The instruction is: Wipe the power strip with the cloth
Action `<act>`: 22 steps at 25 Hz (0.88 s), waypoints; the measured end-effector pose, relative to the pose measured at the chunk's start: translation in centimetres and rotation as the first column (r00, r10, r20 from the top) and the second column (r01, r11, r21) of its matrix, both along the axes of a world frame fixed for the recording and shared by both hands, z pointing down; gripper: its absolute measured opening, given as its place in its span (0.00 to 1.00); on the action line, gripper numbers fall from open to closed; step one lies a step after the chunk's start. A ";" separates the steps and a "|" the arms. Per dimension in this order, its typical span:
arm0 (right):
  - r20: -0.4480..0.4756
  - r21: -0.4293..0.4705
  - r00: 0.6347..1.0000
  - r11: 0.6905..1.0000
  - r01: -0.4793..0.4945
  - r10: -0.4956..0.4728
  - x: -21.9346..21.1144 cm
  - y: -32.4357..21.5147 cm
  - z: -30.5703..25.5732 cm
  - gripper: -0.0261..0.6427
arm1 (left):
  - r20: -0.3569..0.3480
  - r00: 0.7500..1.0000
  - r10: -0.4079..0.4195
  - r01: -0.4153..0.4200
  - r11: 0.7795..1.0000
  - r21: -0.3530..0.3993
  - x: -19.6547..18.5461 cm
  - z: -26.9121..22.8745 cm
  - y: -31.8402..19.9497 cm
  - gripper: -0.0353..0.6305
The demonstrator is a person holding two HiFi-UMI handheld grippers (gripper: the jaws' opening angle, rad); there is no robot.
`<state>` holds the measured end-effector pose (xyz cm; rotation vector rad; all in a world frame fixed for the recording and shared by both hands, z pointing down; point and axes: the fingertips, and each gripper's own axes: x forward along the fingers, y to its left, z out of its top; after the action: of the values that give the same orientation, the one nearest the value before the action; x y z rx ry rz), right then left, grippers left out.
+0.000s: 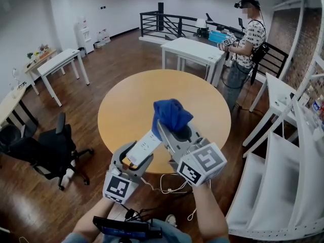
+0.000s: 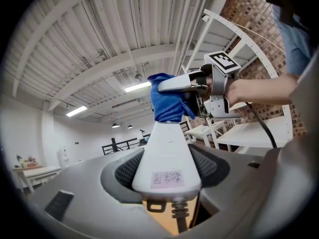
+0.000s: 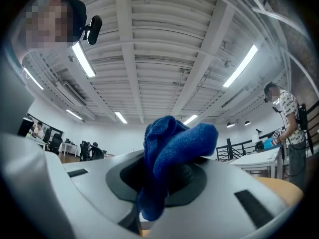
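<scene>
Power strip: a long, smooth white plastic bar (image 1: pixel 145 146) with a small label near its cord end, held in the air over the near edge of the counter.
Left gripper: the gripper (image 1: pixel 133 157) is clamped on the strip's two long sides near the cord end, its dark ribbed pads (image 2: pixel 124 173) pressing the plastic.
Cloth: a bunched, nubby blue knit (image 1: pixel 172 114), lying against the strip's far end.
Right gripper: the grey gripper (image 1: pixel 174 130) is closed on the cloth, folds bulging out above its jaws and a tail hanging below.
Counter: round, with a smooth, pale wood top (image 1: pixel 121 110).
Cord: a thin white loop (image 1: pixel 169 186) hangs below the grippers, off the counter's near edge.
</scene>
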<state>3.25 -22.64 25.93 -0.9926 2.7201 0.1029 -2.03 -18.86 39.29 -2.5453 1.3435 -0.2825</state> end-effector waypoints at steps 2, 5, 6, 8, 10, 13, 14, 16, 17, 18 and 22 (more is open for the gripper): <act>0.000 0.009 1.000 1.000 -0.013 0.013 0.5 -0.2 -0.5 0.14 | 0.000 1.000 0.003 -0.003 1.000 0.003 0.0 -0.1 0.3 0.48; 0.002 0.017 0.999 0.999 -0.033 0.033 1.4 -0.6 -0.8 0.14 | 0.011 1.000 0.005 -0.005 1.000 0.009 -0.1 -0.1 0.7 0.48; 0.003 0.019 0.999 0.999 -0.039 0.039 1.7 -0.8 -0.9 0.14 | 0.014 1.000 0.003 -0.003 1.000 0.009 -0.2 -0.1 0.9 0.48; 0.006 0.021 0.998 0.998 -0.057 0.057 2.2 -1.2 -1.2 0.14 | 0.015 1.000 0.000 0.000 1.000 0.007 -0.3 0.0 1.0 0.48; 0.013 0.026 0.997 0.997 -0.077 0.077 2.8 -1.5 -1.6 0.14 | 0.017 1.000 -0.002 0.001 1.000 0.004 -0.5 0.1 1.2 0.48; 0.027 0.031 0.994 0.994 -0.102 0.101 3.6 -1.9 -2.3 0.14 | 0.015 1.000 -0.002 0.002 1.000 0.004 -0.6 0.0 1.4 0.48; 0.032 0.031 0.994 0.994 -0.106 0.105 3.8 -2.0 -2.4 0.14 | 0.016 1.000 -0.002 0.002 1.000 0.004 -0.6 0.0 1.4 0.48; 0.037 0.027 0.995 0.995 -0.097 0.096 3.9 -2.2 -2.4 0.14 | 0.017 1.000 -0.004 0.004 1.000 0.001 -0.5 0.0 1.3 0.48; 0.034 0.028 0.995 0.996 -0.090 0.089 3.9 -2.2 -2.4 0.14 | 0.016 1.000 -0.005 0.005 1.000 0.001 -0.5 0.0 1.3 0.48; 0.034 0.028 0.996 0.996 -0.089 0.088 3.9 -2.2 -2.4 0.14 | 0.015 1.000 -0.005 0.005 1.000 0.000 -0.4 0.0 1.3 0.48; 0.013 0.049 0.995 0.993 -0.104 0.104 3.5 -1.8 -2.9 0.14 | 0.013 1.000 -0.004 0.004 1.000 -0.001 -0.4 0.1 1.3 0.48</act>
<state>6.76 -24.40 23.04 -1.1171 2.6428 0.1830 -2.40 -17.60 39.35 -2.5376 1.3440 -0.2993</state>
